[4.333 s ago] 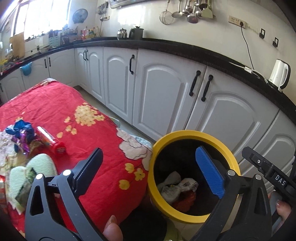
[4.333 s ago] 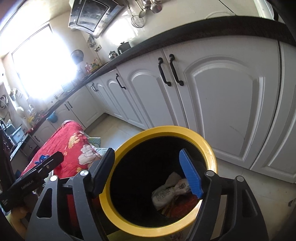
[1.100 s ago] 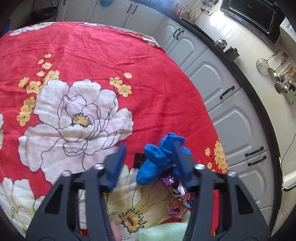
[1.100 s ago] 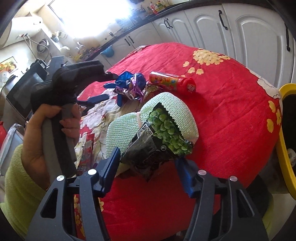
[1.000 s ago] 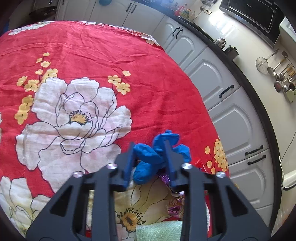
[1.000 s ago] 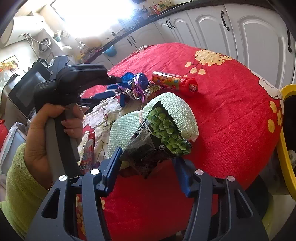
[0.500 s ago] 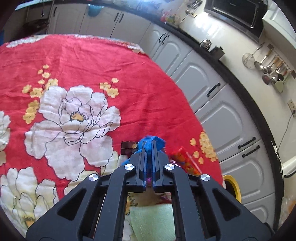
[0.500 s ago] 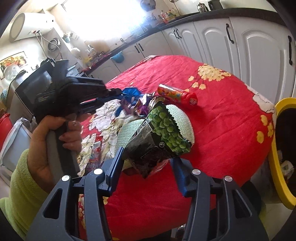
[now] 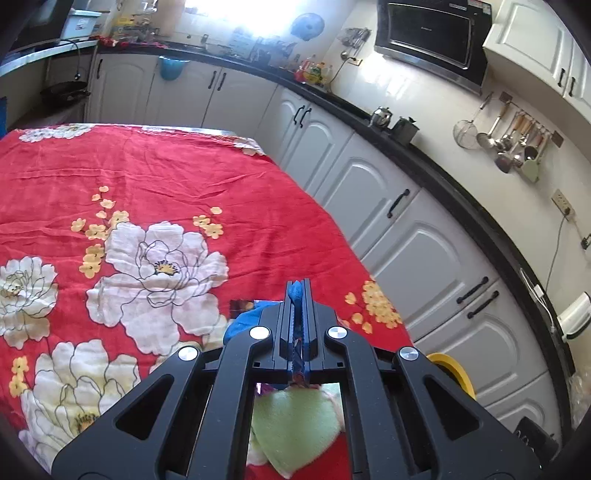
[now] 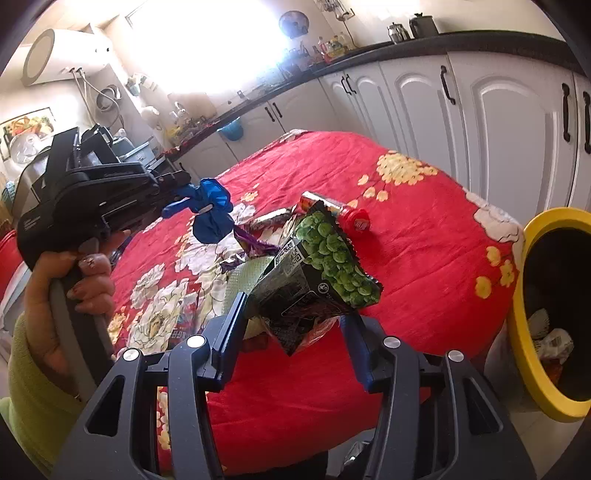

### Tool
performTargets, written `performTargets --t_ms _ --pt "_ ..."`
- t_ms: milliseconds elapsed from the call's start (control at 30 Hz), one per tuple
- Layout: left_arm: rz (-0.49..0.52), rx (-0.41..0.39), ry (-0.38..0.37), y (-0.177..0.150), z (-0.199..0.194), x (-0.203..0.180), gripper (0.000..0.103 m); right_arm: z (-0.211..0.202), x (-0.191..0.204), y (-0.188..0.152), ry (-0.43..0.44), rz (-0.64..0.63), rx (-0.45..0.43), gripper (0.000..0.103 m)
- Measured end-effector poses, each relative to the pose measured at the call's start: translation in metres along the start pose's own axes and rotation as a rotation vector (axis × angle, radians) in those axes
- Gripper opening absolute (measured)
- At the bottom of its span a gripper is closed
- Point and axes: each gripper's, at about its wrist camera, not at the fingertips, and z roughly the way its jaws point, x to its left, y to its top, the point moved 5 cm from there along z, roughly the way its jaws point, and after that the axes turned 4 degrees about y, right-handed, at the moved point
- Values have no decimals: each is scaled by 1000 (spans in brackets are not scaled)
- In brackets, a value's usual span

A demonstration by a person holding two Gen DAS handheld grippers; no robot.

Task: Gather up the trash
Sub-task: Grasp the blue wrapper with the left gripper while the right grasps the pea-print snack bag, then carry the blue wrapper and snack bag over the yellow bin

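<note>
Candy tube [image 10: 334, 212] on the table [image 10: 424, 258] behind the snack bag [image 10: 317, 273], trash bin [image 10: 554, 314] right of the table, cabinets [image 10: 498, 122] behind.

Place: a home kitchen.
Evidence: white cabinets [image 9: 436, 251] under a black countertop [image 9: 443, 177], ladles hanging on a wall rail [image 9: 517, 144], kettles [image 9: 380, 117], a range hood [image 9: 428, 31].

Sunlit kitchen: white cabinets [image 9: 373, 192] under black countertop [image 9: 436, 166], bright window [image 10: 207, 40], hanging utensils [image 9: 513, 144].

Open bin mouth [image 10: 517, 332] beside table [image 10: 424, 258]
</note>
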Motion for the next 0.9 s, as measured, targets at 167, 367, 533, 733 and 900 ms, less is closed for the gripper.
performTargets --t_ms 167,367,533,733,900 --pt "17 -13 -41 -3 -14 -14 0 -10 -2 4 -13 -16 -25 48" --pt "45 -20 -93 -7 -25 -38 0 -23 -5 10 -39 -33 -61 48" --pt "71 -10 -128 -14 -28 -58 0 -32 -12 13 -53 -27 -83 48" --pt "114 -8 -156 -22 -30 -82 0 -47 -25 19 -70 -12 -116 48" --pt "152 8 -170 -31 -27 -101 0 -59 -39 24 -89 4 -139 48"
